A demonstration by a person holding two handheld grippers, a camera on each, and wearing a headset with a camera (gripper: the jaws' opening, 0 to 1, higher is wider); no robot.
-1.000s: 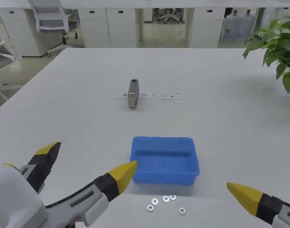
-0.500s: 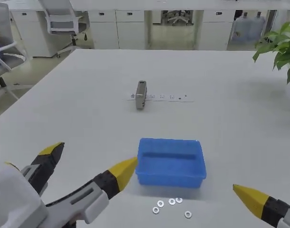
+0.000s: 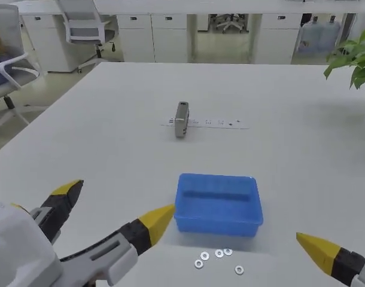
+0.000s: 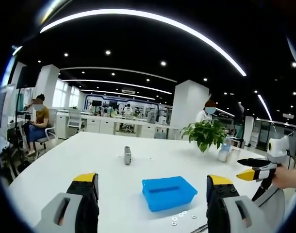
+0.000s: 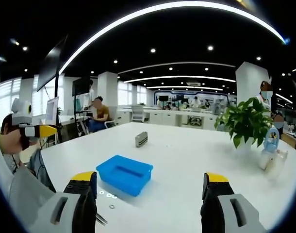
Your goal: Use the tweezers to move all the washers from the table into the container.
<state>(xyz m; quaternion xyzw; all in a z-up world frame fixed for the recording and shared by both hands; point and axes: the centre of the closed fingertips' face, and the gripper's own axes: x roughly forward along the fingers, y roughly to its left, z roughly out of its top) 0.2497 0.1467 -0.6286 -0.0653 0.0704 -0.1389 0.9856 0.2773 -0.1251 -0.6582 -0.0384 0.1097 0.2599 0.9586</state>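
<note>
Started with the big white table (image 3: 290, 161), plain and wide. Then the blue container (image 3: 218, 203), parked near the front edge, open side up, seemingly empty. Held the left gripper (image 4: 152, 178) low over the table, off to the left of the container, jaws wide apart with nothing between them. Same deal with the right gripper (image 5: 149, 178): jaws spread, gripping nothing. Noticed a small grey block (image 3: 182, 119) standing well behind the container. Finally spotted the washers (image 3: 219, 253), five of them, flat on the table just in front of the container, four in a loose row and one a bit apart. Guessed them light, stiff, thin and slippery, so probably fiddly. Best pinched with the tweezers across the ring, hole to outer edge, or tipped up by the rim first. None in the container yet, by the look of it.
</note>
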